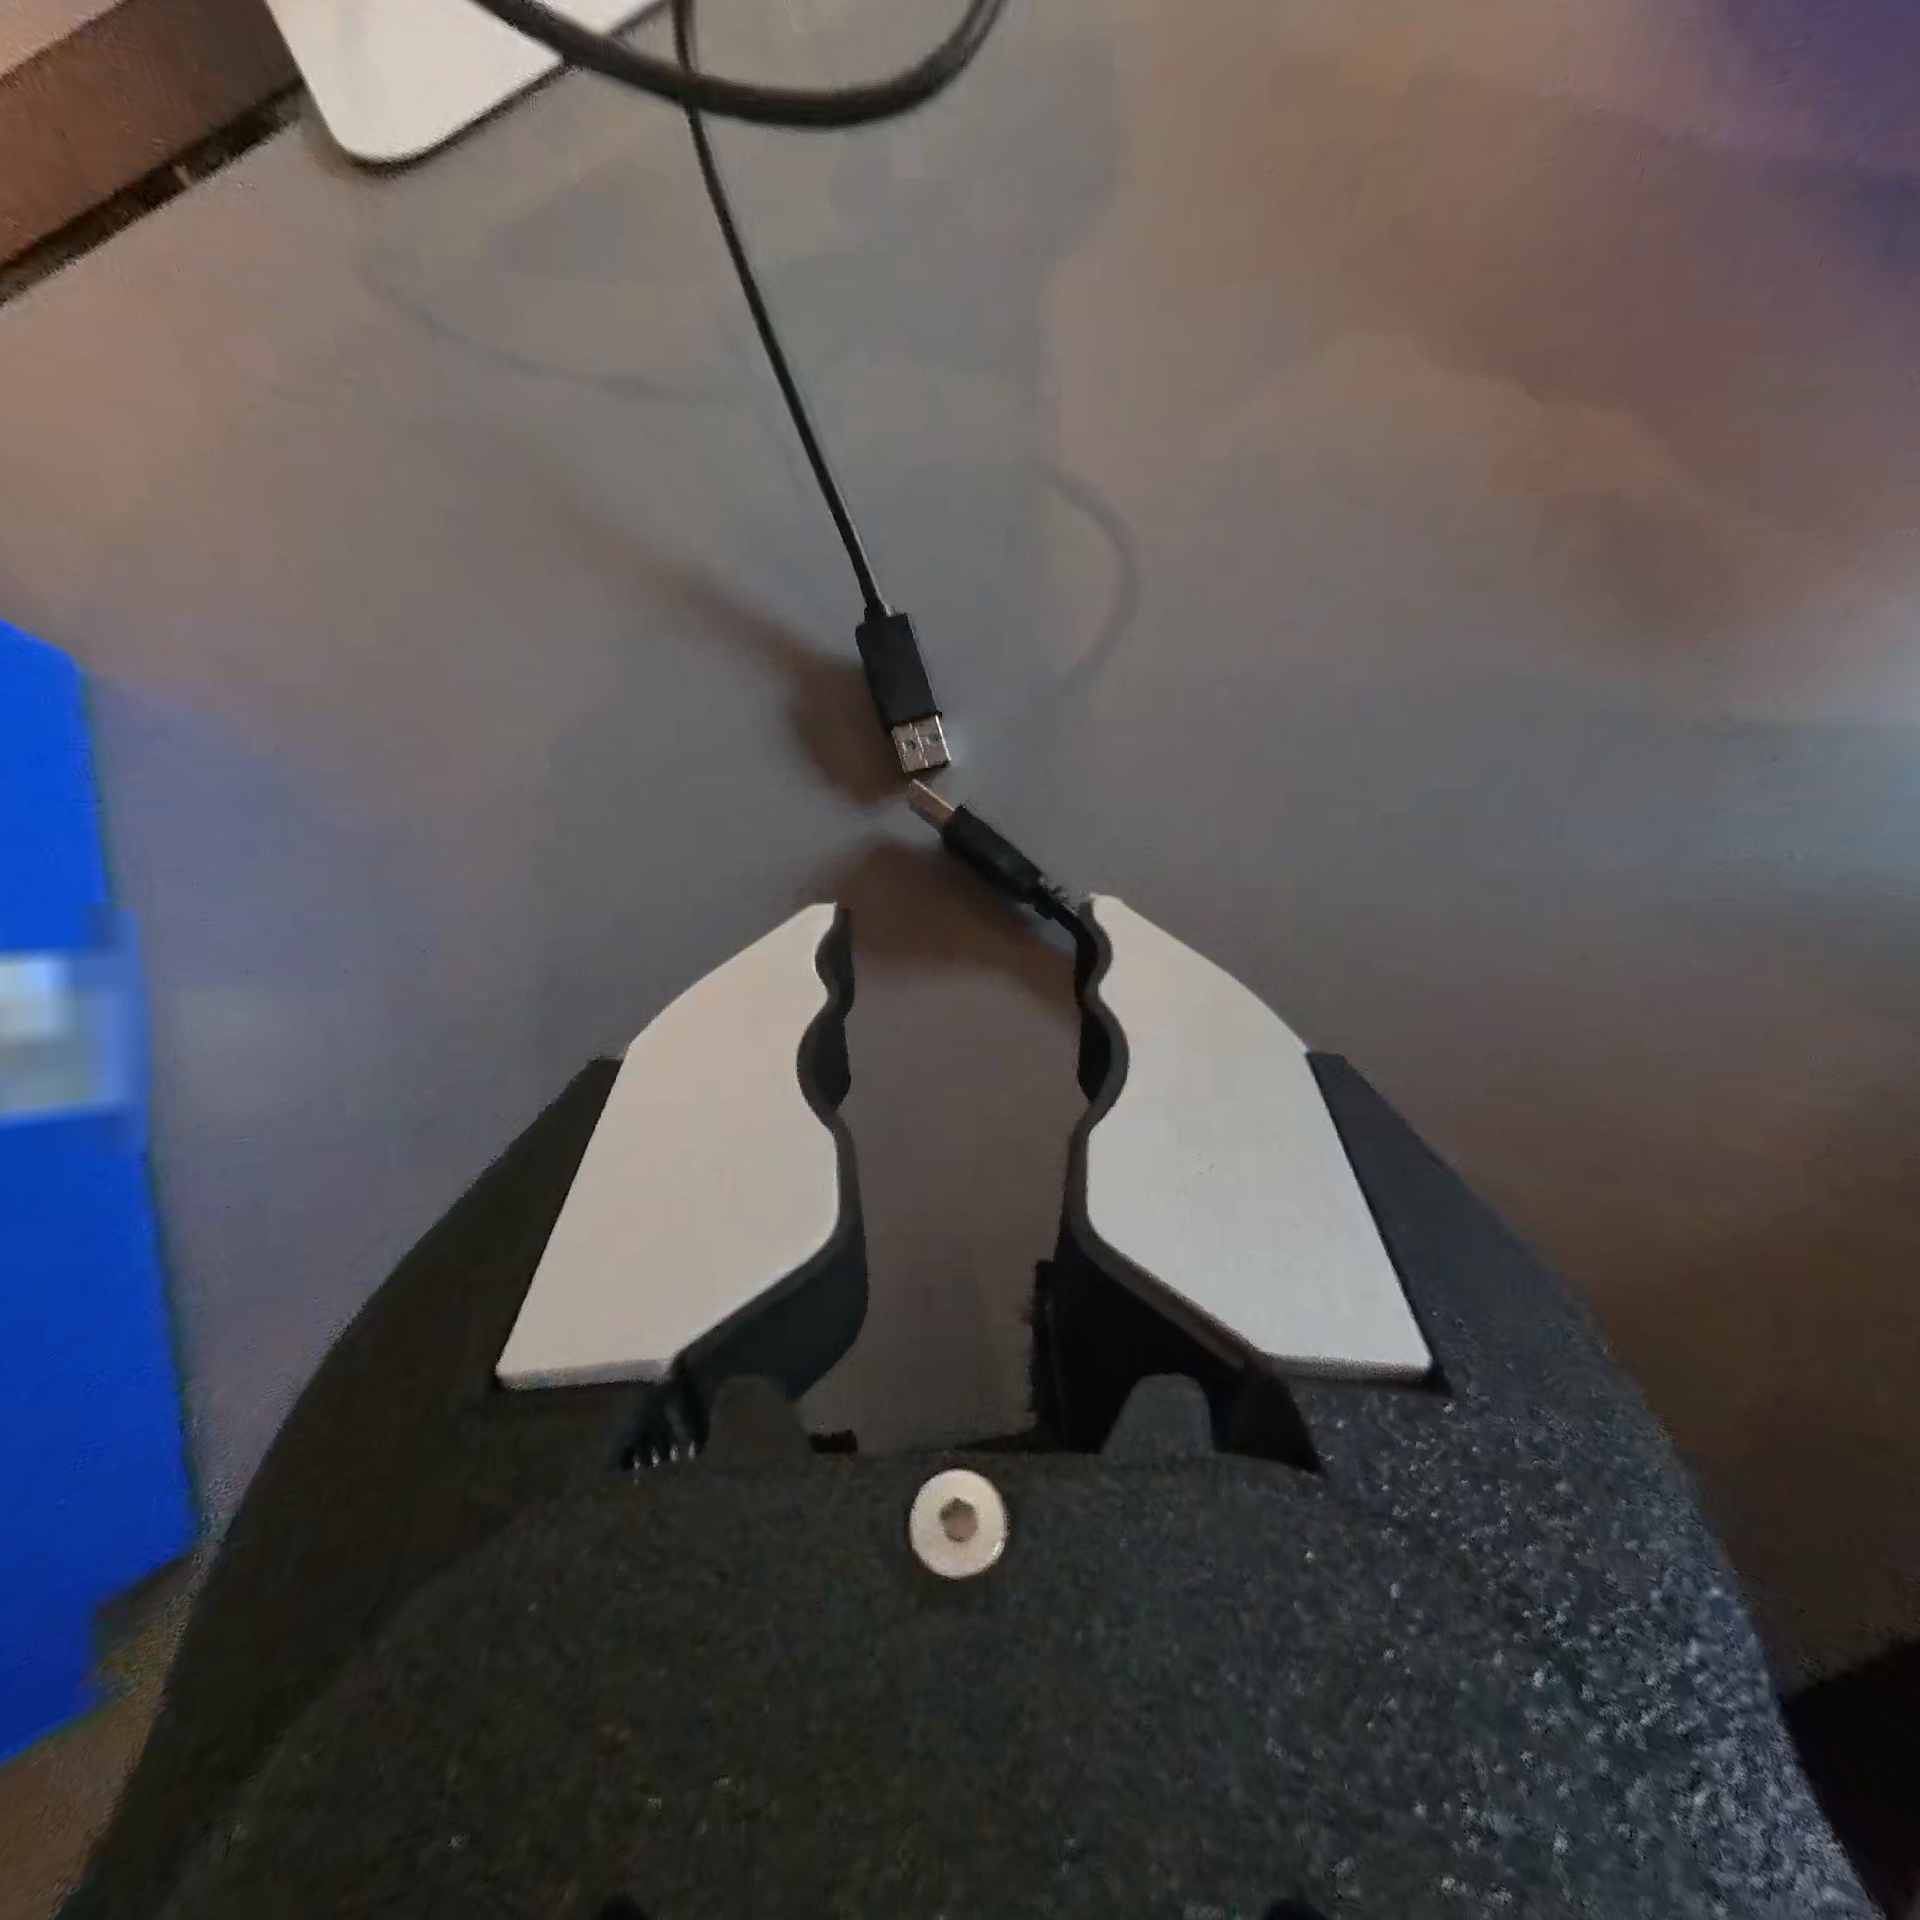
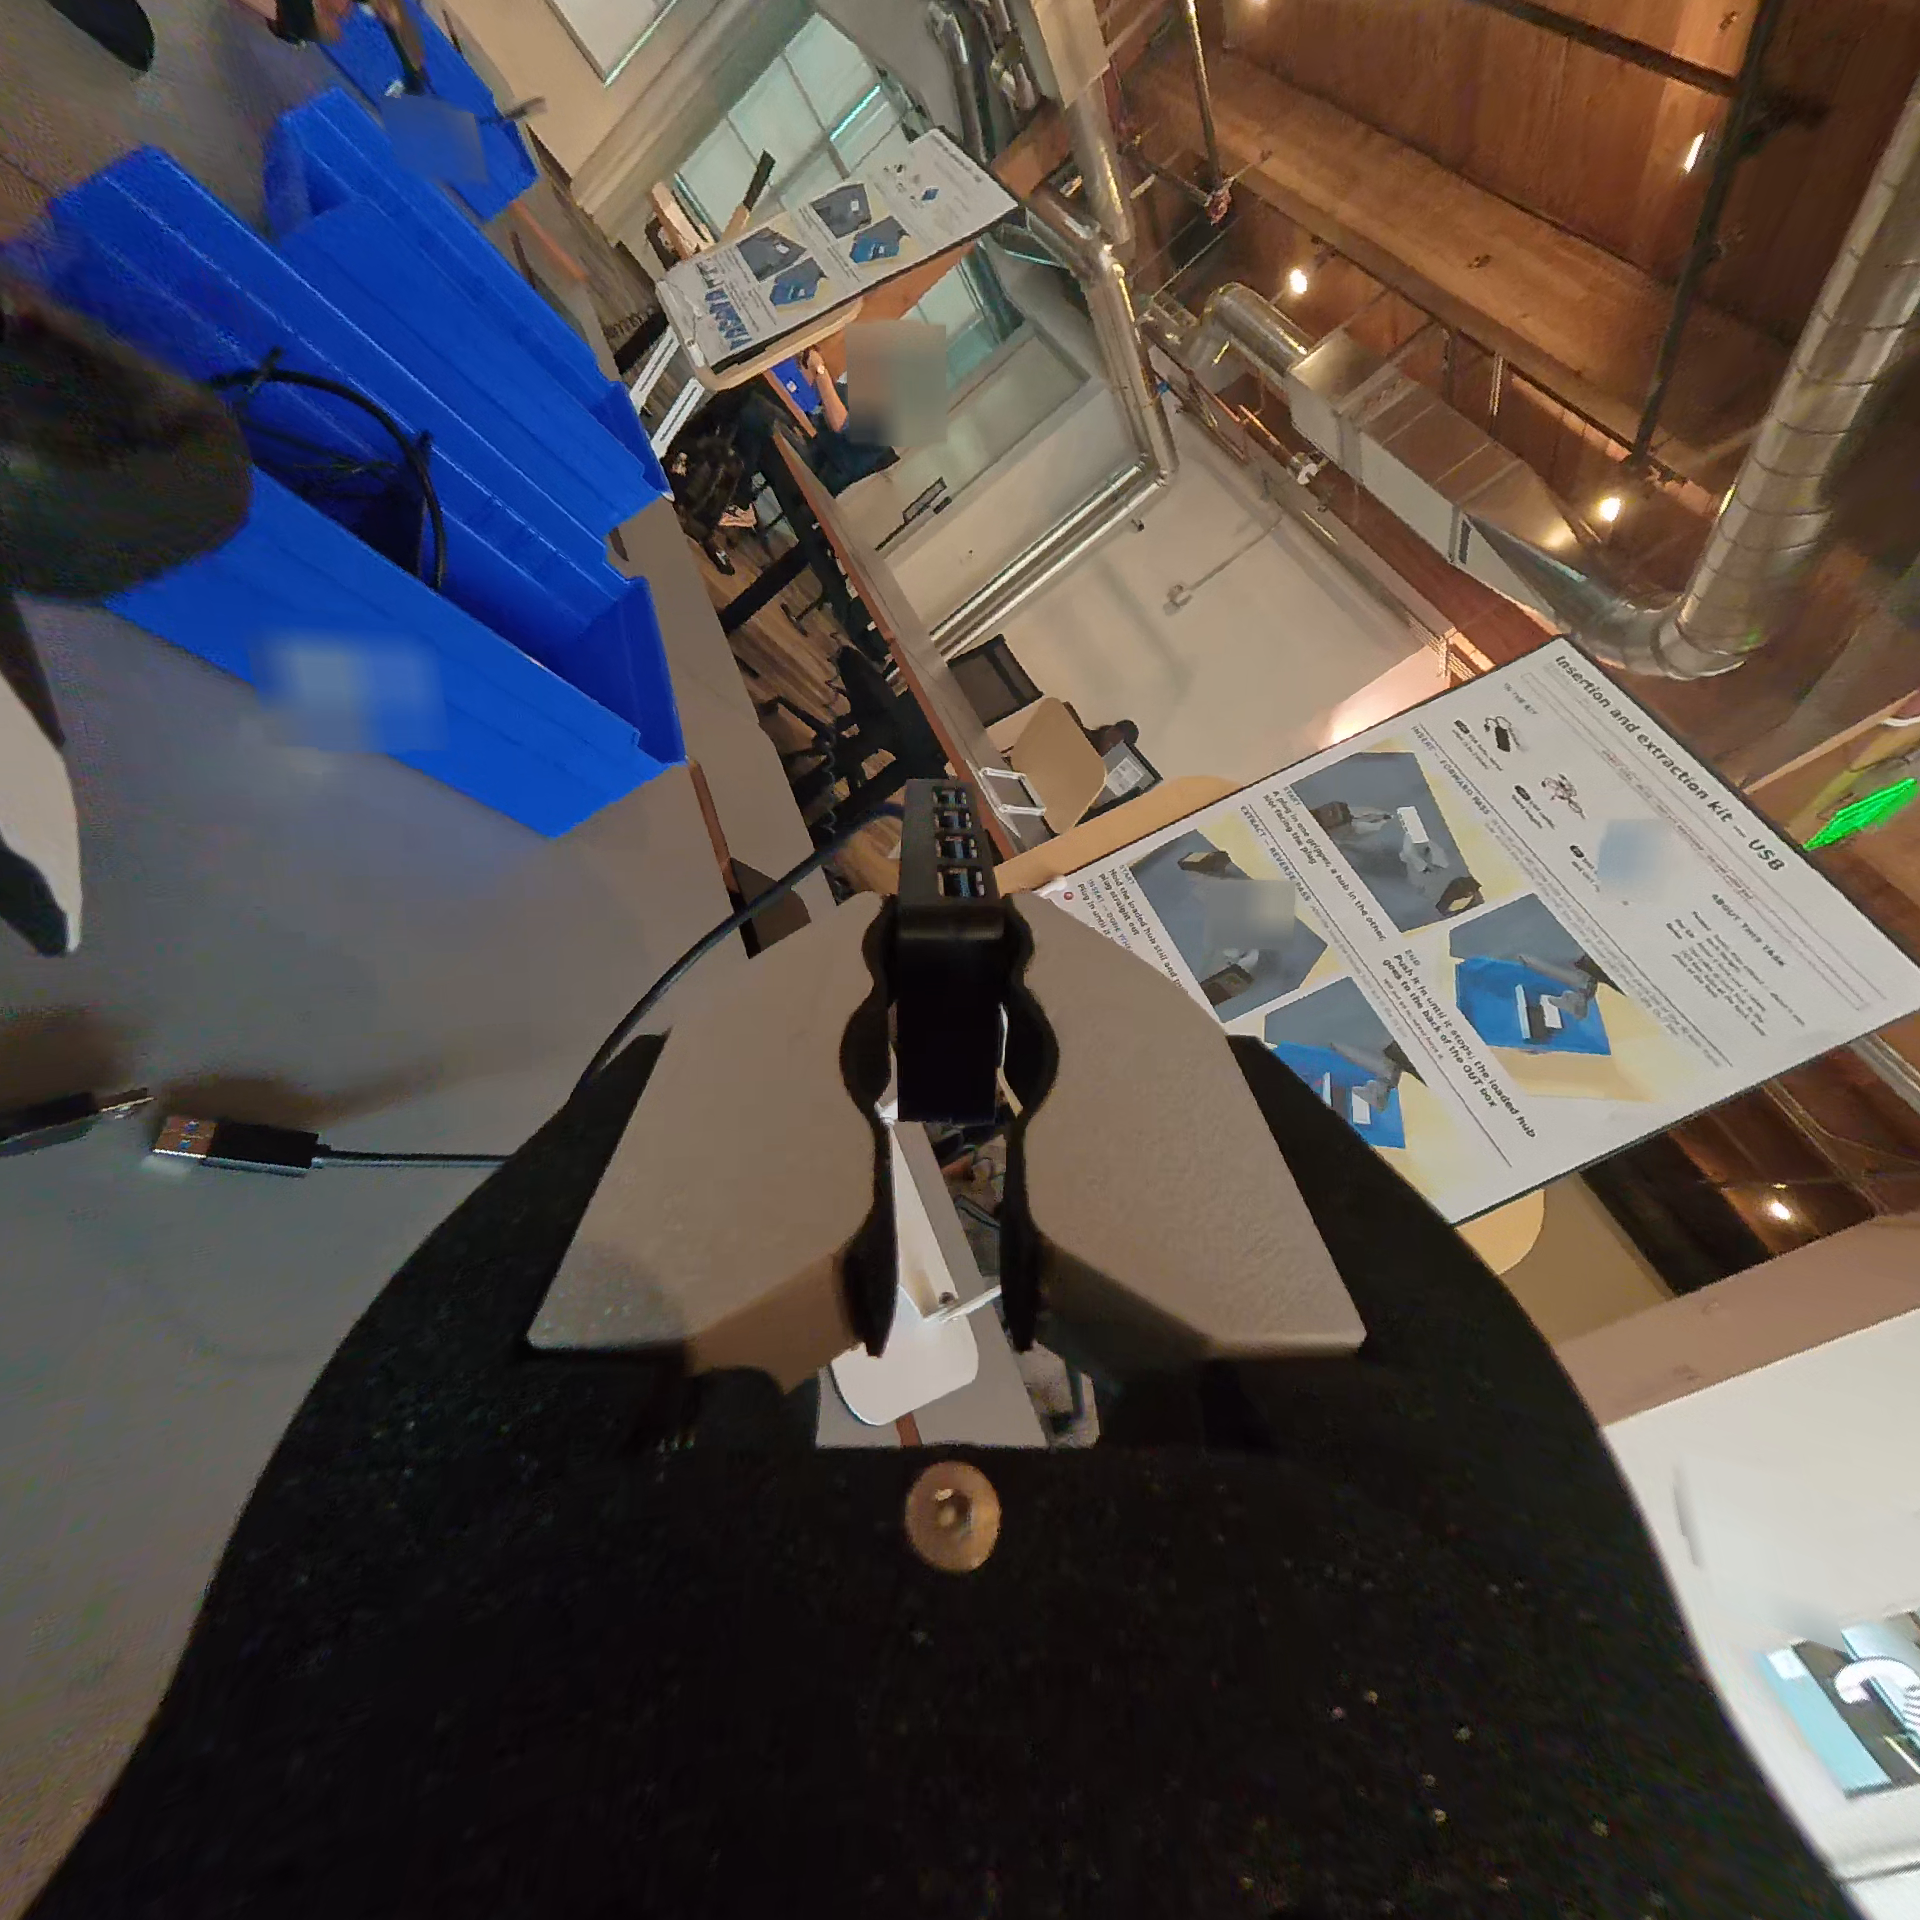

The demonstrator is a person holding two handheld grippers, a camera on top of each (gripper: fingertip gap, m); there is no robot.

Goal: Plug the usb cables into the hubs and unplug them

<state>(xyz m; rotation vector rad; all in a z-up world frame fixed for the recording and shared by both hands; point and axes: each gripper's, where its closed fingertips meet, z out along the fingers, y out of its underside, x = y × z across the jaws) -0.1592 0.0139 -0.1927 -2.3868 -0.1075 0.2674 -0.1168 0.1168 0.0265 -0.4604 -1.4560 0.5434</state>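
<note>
USB plugs first: two black ones with silver tips lie nearly nose to nose on the grey table point(image 1: 416, 623) — the far plug point(image 1: 902, 691) trailing its cable away, the near plug point(image 1: 977, 842) just ahead of the left hand-held gripper point(image 1: 961, 925), whose jaws stand apart, holding nothing. The right hand-held gripper point(image 2: 948, 935) clamps a slim black hub point(image 2: 943, 935) above the table's far edge — ports showing along its side.

Beyond the left tool point(image 1: 961, 925), the black cable point(image 1: 790, 364) runs off the top edge, its far end unseen. The blue bin point(image 1: 62, 1195) to the tool's left is blurred and cropped. In the right tool point(image 2: 948, 977), the hub point(image 2: 943, 997) has its lower end hidden between the fingers.
</note>
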